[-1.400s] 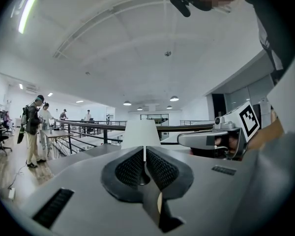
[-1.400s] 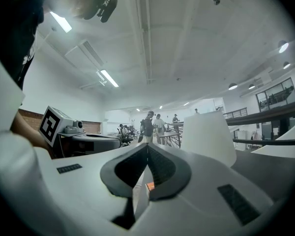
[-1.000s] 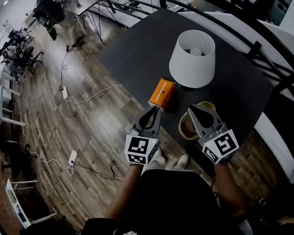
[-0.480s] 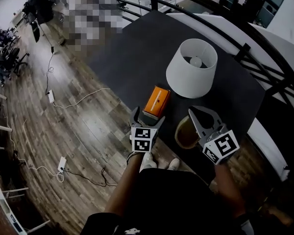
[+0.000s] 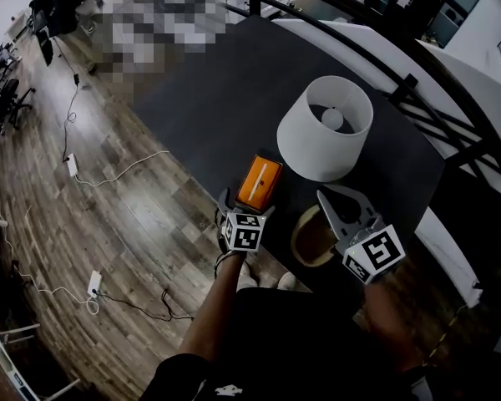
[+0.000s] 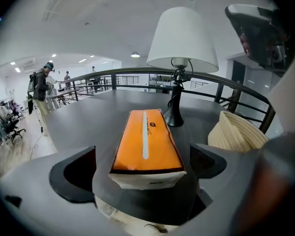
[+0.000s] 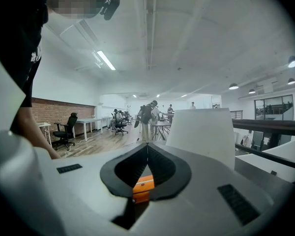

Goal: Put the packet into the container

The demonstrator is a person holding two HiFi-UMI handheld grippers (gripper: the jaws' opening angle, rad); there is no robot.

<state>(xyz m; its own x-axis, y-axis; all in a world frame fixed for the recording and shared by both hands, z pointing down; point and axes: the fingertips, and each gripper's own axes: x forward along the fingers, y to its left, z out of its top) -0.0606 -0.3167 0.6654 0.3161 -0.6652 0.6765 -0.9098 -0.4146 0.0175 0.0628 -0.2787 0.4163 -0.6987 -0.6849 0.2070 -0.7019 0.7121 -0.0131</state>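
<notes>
The left gripper [image 5: 248,206] has its jaws spread wide, and they have just been opening. The packet [image 5: 260,182] lies between them, with neither pad pressing on it. In the left gripper view the gripper [image 6: 142,168] shows a dark jaw on either side of the packet [image 6: 146,141], each with a gap between it and the packet's flank. The right gripper [image 5: 323,196] is clenched on nothing: in its own view the two jaw tips [image 7: 147,145] meet in a point, and only a sliver of the orange packet [image 7: 143,187] shows through the opening below them. The packet rests flat on the dark table [image 5: 225,90], close to its near edge. Its long axis runs straight away from the left gripper, its pale end face is turned toward that gripper, and its orange face is up. From the head view its far end points toward the white lamp [image 5: 324,140]. The woven container [image 5: 304,241] sits just to the packet's right, partly covered by the right gripper. The left gripper view gives what the head view cannot: the pale stripe down the packet's top, the lamp's black stem and foot [image 6: 174,113] just past the packet's far end, and the container's ribbed cream wall [image 6: 236,132] from the side. The head view alone shows the wooden floor [image 5: 108,224] beside the table.
</notes>
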